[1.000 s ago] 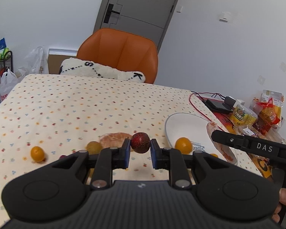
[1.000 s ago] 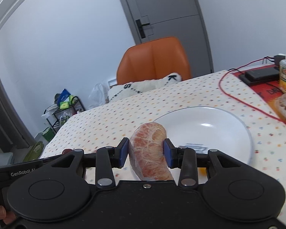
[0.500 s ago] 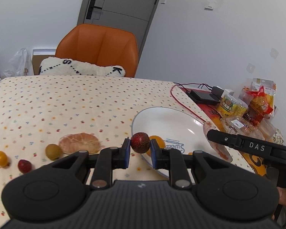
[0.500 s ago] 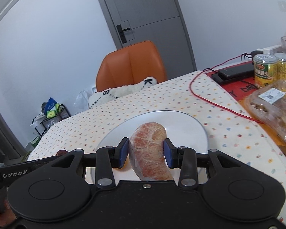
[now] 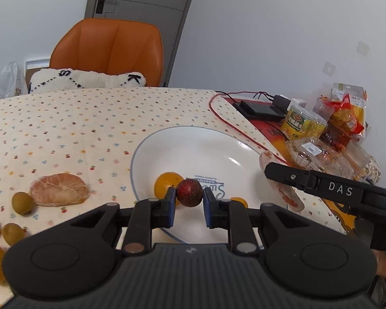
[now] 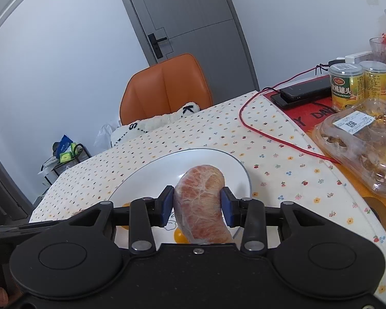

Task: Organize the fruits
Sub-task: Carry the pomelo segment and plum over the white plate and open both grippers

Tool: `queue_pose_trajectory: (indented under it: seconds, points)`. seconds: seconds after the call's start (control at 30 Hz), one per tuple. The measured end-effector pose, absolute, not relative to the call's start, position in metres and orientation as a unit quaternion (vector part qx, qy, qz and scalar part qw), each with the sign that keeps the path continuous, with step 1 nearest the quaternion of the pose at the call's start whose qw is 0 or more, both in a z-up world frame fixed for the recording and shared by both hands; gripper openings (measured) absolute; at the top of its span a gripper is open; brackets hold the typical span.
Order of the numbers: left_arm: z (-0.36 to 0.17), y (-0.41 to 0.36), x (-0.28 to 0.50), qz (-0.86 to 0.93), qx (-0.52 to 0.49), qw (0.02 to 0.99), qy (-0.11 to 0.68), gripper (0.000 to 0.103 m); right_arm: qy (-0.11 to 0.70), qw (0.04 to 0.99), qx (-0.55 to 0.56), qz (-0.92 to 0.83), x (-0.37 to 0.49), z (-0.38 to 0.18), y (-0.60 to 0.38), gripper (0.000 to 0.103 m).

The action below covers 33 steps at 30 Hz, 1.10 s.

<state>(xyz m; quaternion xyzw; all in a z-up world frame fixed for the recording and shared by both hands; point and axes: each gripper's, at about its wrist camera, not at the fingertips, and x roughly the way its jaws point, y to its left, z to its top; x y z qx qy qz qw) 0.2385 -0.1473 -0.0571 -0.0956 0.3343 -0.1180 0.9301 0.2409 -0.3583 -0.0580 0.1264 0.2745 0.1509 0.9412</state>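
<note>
Carrying both loads in | left claw (image 5: 189,203) pinching dark red fruit (image 5: 189,192) above white plate (image 5: 193,139) rim | right claw (image 6: 196,206) clamping peeled citrus segment (image 6: 200,200) over it | lower first, release gently.

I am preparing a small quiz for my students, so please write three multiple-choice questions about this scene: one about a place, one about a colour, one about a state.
1. Where does the peeled citrus half lie?
A. on the tablecloth, left of the white plate
B. in the white plate
C. on the chair

2. What colour is the small fruit in the left gripper?
A. green
B. dark red
C. white

3. What is the state of the right gripper?
A. open and empty
B. shut on a can
C. shut on a peeled citrus segment

Answers:
1 A, it rests on the cloth beside the white plate.
2 B, its skin is dark red.
3 C, both pads press the peeled citrus segment.
</note>
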Motion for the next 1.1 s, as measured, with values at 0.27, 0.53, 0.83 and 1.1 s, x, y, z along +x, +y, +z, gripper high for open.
queue_pose_trajectory:
  seconds: [0.27,0.53,0.83,1.1]
  points:
    - [-0.057,-0.138,0.242,-0.095,-0.098,0.929,0.344,0.024,0.277,0.941,0.127,0.150,0.247,-0.061,-0.357,0.037]
    - [-0.052,-0.116,0.236,-0.066,-0.105,0.931,0.342,0.034,0.281,0.943,0.109,0.140,0.252,-0.057,-0.345,0.043]
    - [-0.046,-0.095,0.222,-0.037,-0.107,0.940,0.321,0.080,0.268,0.944,0.120,0.148,0.245,-0.049,-0.341,0.054]
    - [-0.047,-0.074,0.210,-0.012,-0.107,0.943,0.314,0.088,0.264,0.941,0.109,0.184,0.235,-0.045,-0.310,0.068]
